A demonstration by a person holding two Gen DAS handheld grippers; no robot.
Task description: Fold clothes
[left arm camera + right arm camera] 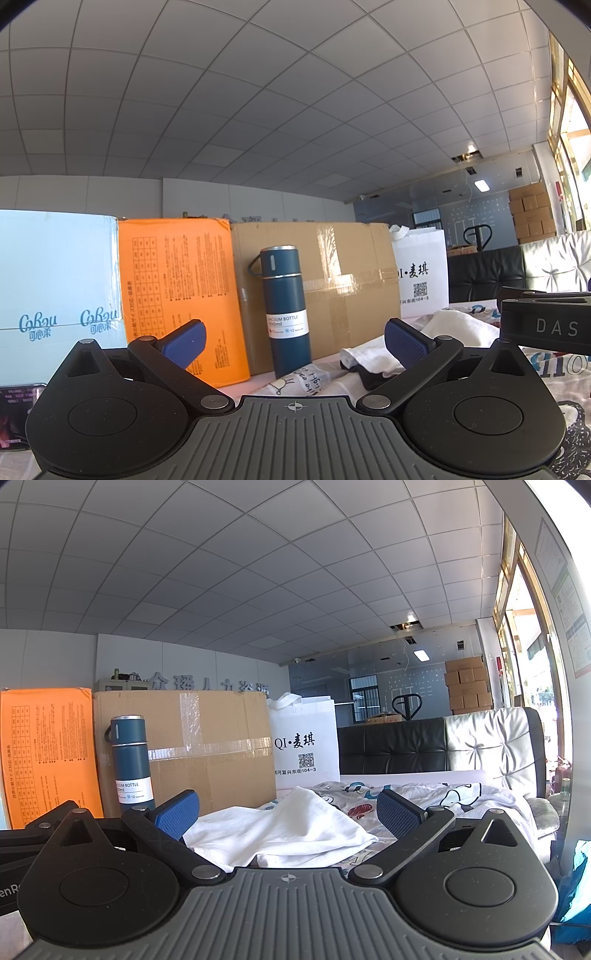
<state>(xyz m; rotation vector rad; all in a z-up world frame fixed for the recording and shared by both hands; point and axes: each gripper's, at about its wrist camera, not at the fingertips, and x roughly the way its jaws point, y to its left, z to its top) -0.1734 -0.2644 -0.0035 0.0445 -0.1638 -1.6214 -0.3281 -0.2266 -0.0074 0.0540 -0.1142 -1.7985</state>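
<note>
- The left gripper (pixel 294 341) is seen with its blue-padded fingers (pixel 184 345) spread wide and nothing between them.
- The right gripper (pixel 287 812) is likewise seen released, its fingers (pixel 397 814) apart and empty, held above the near edge of the cloth.
- A crumpled white garment (pixel 280 829) is seen lying on a cartoon-printed sheet (pixel 424 799), directly in front of the right gripper and between its fingers in that view; no contact with the pads can be made out.
- In the left wrist view the same white garment (pixel 443 332) is found to the right, behind the right-hand finger, with a dark piece of cloth (pixel 369 376) under its near edge.
- A dark blue vacuum bottle (pixel 286 310) is seen standing upright on the sheet, just in front of a taped cardboard box (pixel 351 273).
- An orange box (pixel 177 288) is placed to the left of the cardboard box, and a pale blue box (pixel 55 280) further left.
- A white paper bag (pixel 306 749) with black lettering is seen standing to the right of the cardboard box, at the far side of the sheet.
- A black and grey tufted sofa (pixel 443 746) is seen beyond the sheet, far right.
- Part of the right gripper's body is seen at the right edge of the left wrist view.
</note>
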